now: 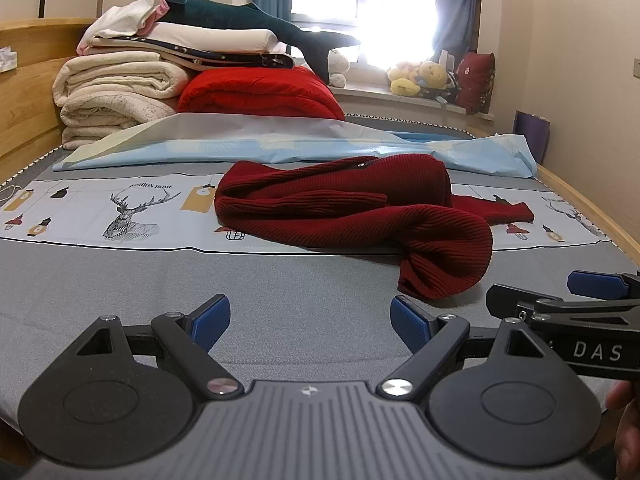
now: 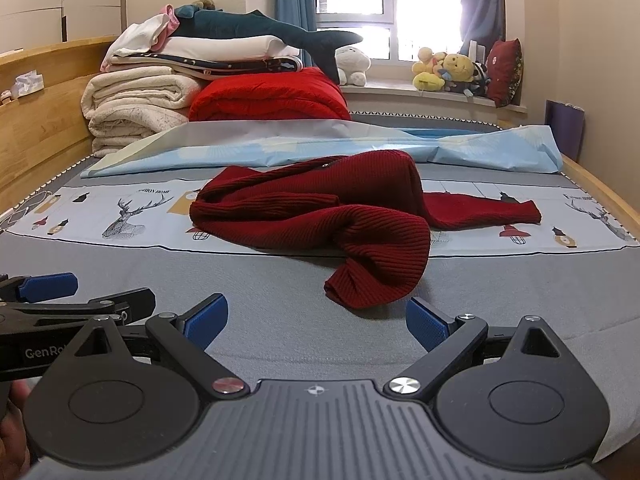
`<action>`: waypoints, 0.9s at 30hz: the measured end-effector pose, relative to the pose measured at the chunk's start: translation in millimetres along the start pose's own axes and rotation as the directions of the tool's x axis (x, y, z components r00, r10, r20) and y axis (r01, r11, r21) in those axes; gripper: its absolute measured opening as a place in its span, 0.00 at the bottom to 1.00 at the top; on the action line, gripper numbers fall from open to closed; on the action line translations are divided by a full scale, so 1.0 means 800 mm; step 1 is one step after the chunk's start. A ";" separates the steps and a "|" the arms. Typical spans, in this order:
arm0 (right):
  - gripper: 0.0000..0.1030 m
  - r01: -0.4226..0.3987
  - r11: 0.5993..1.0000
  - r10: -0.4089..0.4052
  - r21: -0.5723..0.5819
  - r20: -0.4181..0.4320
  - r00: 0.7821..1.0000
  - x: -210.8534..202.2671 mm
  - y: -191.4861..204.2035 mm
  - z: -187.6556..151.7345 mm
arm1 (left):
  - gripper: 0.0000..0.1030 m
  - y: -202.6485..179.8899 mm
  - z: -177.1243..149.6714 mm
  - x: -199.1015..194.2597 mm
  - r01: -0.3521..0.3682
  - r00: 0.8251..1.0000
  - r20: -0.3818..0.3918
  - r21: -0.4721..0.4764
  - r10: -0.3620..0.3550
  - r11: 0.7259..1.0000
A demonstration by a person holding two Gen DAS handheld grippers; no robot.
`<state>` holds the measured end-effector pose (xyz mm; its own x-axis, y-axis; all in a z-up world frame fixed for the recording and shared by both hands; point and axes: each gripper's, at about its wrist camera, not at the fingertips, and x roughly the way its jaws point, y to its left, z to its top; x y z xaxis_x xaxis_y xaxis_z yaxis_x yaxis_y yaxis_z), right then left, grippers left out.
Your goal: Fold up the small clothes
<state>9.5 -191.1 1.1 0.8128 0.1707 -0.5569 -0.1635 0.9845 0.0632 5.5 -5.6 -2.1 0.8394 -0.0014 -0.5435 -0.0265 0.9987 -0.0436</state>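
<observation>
**On the bed, a crumpled sweater waits for both claws**

Across the grey bed (image 1: 280,280), the dark red sweater (image 1: 352,208) lies bunched, one sleeve trailing right and a rumpled end drooping toward the cameras. Nothing is folded yet. The left gripper (image 1: 310,318) and right gripper (image 2: 316,320) sit low, side by side, just short of that near end, jaws spread wide and empty, probably so each can pinch an edge and pull the knit flat. Stacked blankets (image 1: 116,88) sit well behind.
</observation>
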 end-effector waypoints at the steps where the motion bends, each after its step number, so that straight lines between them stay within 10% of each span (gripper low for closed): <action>1: 0.93 0.000 1.000 0.000 0.001 0.001 1.000 0.000 0.000 0.000 | 0.88 0.000 0.000 0.000 -0.001 1.000 -0.001 0.001 0.001 1.000; 10: 0.93 0.002 1.000 -0.001 -0.003 0.013 1.000 0.000 0.003 0.002 | 0.87 0.002 0.000 -0.001 -0.007 1.000 -0.017 0.000 0.007 1.000; 15: 0.81 0.036 0.999 -0.036 0.007 0.082 0.996 -0.010 -0.002 0.010 | 0.65 -0.001 0.000 -0.008 -0.027 1.000 0.010 0.026 0.027 0.999; 20: 0.42 0.035 0.993 -0.048 0.113 0.111 0.993 -0.012 -0.034 0.031 | 0.36 0.005 0.005 -0.003 0.000 1.000 -0.007 0.023 0.001 1.000; 27: 0.41 0.042 0.989 -0.052 0.142 0.069 0.996 0.047 -0.080 0.092 | 0.31 0.013 0.039 0.021 0.093 0.995 -0.029 -0.023 -0.094 0.995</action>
<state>92.0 -244.9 37.3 0.8568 0.1214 -0.5011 -0.0480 0.9864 0.1570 36.3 6.0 14.4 0.8223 -0.0963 -0.5609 0.0392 0.9928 -0.1130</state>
